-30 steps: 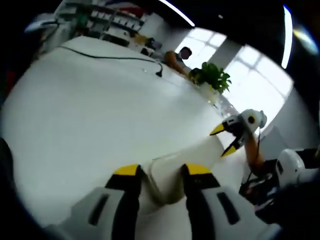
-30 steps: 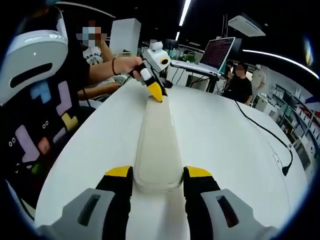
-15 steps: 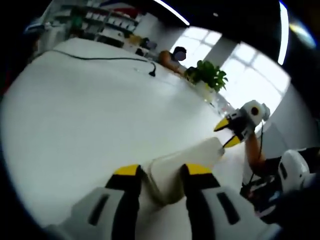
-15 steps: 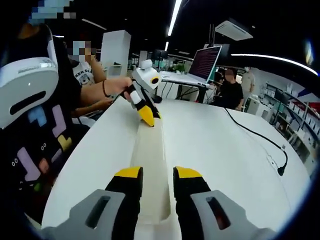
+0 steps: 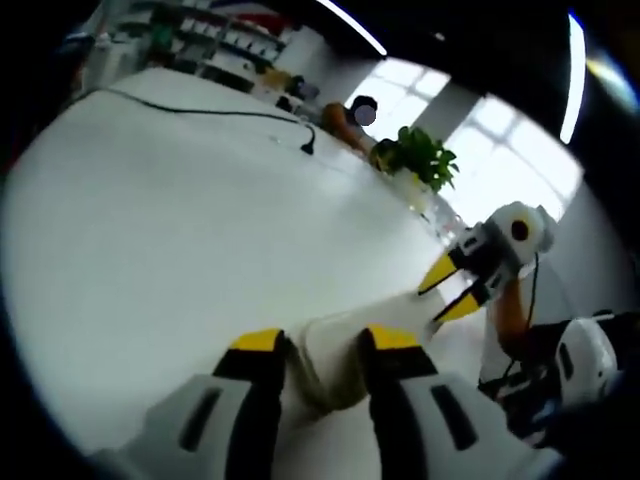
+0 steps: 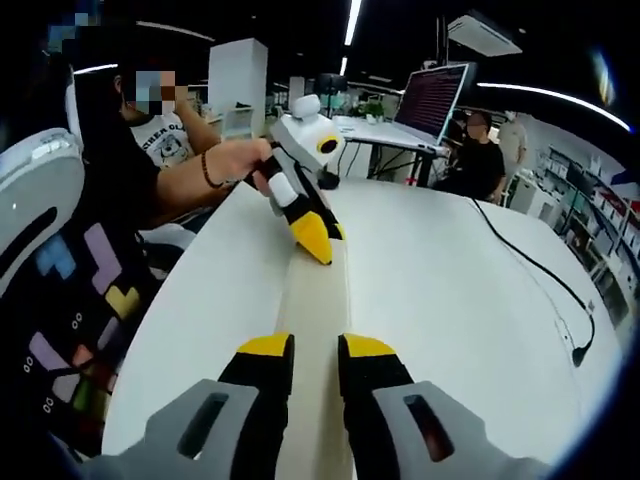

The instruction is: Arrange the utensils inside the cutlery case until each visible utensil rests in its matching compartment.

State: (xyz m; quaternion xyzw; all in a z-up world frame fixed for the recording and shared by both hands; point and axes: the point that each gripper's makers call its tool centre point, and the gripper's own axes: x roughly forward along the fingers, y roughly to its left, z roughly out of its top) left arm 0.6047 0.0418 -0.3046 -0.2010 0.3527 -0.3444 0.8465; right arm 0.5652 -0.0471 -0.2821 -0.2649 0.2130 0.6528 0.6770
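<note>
Cutlery case (image 6: 318, 330): long, pale, translucent, closed lid; lies on the white worktop (image 5: 180, 230), running lengthwise between the two claws, well in from the worktop's edges. Contents cannot be made out.

Left claw (image 5: 319, 350): jaws shut on one end of the cutlery case (image 5: 345, 345), yellow tips pressed against its sides. In the right gripper view the left claw (image 6: 318, 240) sits at the case's far end, held by a person's hand (image 6: 235, 160).

Right claw (image 6: 314, 350): jaws nearly together, clamped on the near end of the case, which looks narrow between them. In the left gripper view the right claw (image 5: 450, 290) meets the far end, tips slightly parted around it.

Black cable (image 5: 215, 113): trails across the far side of the worktop.

Potted plant (image 5: 418, 157): stands at the far edge.
</note>
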